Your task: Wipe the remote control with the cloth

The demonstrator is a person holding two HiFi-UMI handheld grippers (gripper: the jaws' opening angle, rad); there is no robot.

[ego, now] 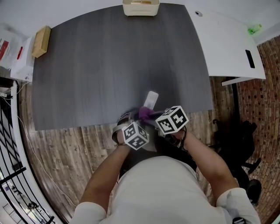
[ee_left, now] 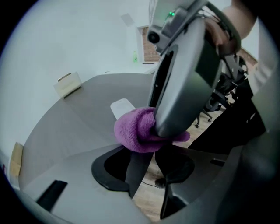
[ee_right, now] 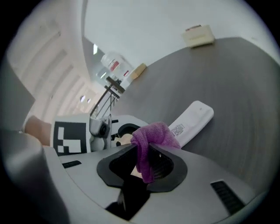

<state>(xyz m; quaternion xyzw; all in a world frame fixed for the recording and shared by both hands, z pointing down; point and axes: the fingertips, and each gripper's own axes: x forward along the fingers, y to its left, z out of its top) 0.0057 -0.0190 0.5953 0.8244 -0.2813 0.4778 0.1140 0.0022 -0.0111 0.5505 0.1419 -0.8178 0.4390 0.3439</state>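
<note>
On the left of the dark grey table [ego: 100,65] a tan block [ego: 41,41] lies near the far corner; at the near edge the left gripper [ee_left: 149,159] points down and forward, its jaws standing partway apart with wooden floor [ego: 65,153] showing between them; their tips run up under the purple cloth [ee_right: 153,135], which hides whether they pinch anything there; just beyond the cloth the white remote control [ee_right: 192,120] lies lengthwise, its far end reaching over the table and its near end covered by the cloth; close against the left gripper on its right, the right gripper [ee_right: 151,146] has its jaws closed tight on the cloth, a bunched wad sitting over the tips and a short tail hanging back between the jaws; the wad rests on the near end of the remote control; at the far edge, about mid-table, stands a cream box [ego: 141,8]; a white desk [ego: 227,43] adjoins the table on the right.
</note>
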